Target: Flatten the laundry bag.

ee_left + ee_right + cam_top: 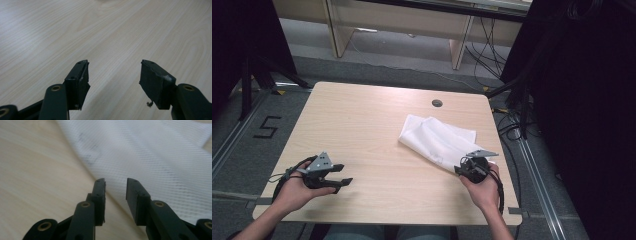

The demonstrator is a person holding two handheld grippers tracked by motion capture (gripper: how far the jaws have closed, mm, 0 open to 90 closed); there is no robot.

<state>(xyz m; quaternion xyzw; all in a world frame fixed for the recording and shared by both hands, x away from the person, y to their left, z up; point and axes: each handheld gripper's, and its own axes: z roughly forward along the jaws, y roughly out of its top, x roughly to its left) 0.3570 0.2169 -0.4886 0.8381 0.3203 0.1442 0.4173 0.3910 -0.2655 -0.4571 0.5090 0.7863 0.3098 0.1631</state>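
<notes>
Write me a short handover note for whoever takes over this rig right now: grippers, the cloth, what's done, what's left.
Left gripper: open, holding nothing, low over bare table at the near left.
Right gripper: jaws partly apart, nothing pinched, poised at the near edge of the white mesh cloth.
Cloth: lies loosely folded and rumpled on the right half of the table, near corner by the right gripper.
Done: nothing visible yet; cloth not gripped.
Left: probably close the right gripper on the cloth edge, then bring the left gripper over to help.

A white cloth [437, 141] lies rumpled on the right half of the wooden table [362, 120]; the right gripper [466, 167] sits at its near corner; the left gripper [343, 176], jaws apart, rests well away near the left edge.
</notes>
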